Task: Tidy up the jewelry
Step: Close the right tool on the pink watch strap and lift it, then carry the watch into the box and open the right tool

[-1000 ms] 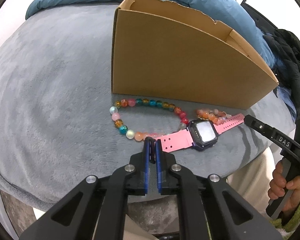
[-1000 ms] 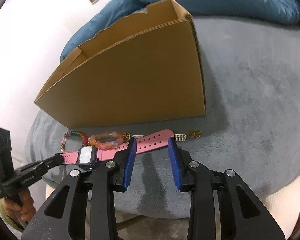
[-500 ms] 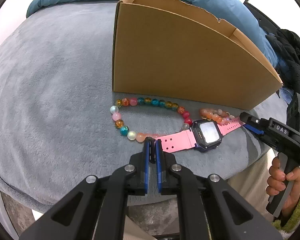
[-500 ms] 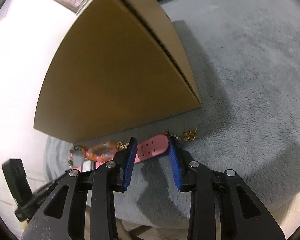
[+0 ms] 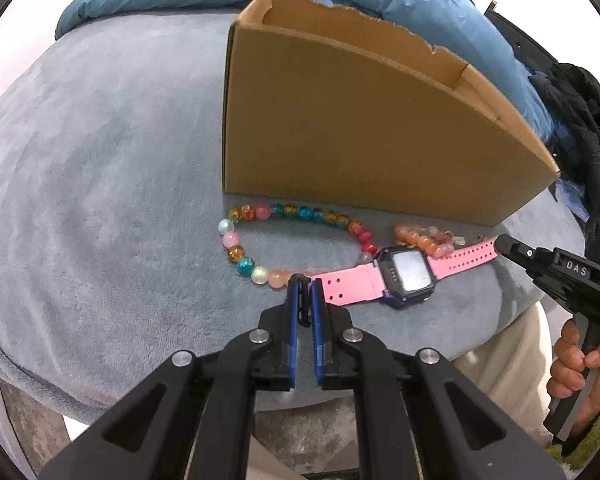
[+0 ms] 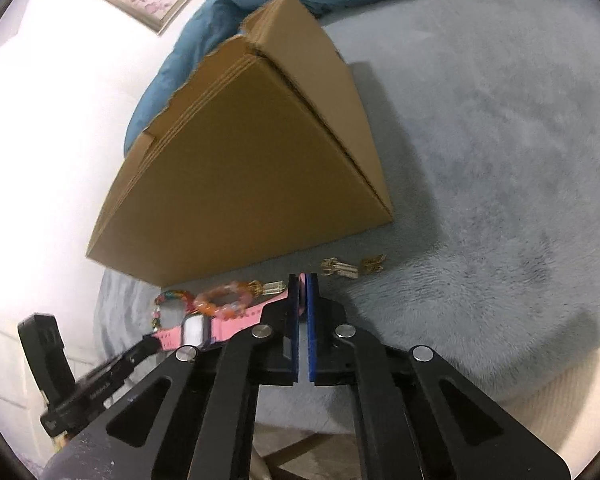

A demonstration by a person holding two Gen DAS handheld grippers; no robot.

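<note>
— What do you see, biggest first?
— A grey plush blanket with an open brown cardboard box on it. In front lies my pink-strapped digital watch, between bead bracelets.
— And the tools?
— My left gripper pinches one strap end; my right gripper has clamped onto the other.
</note>
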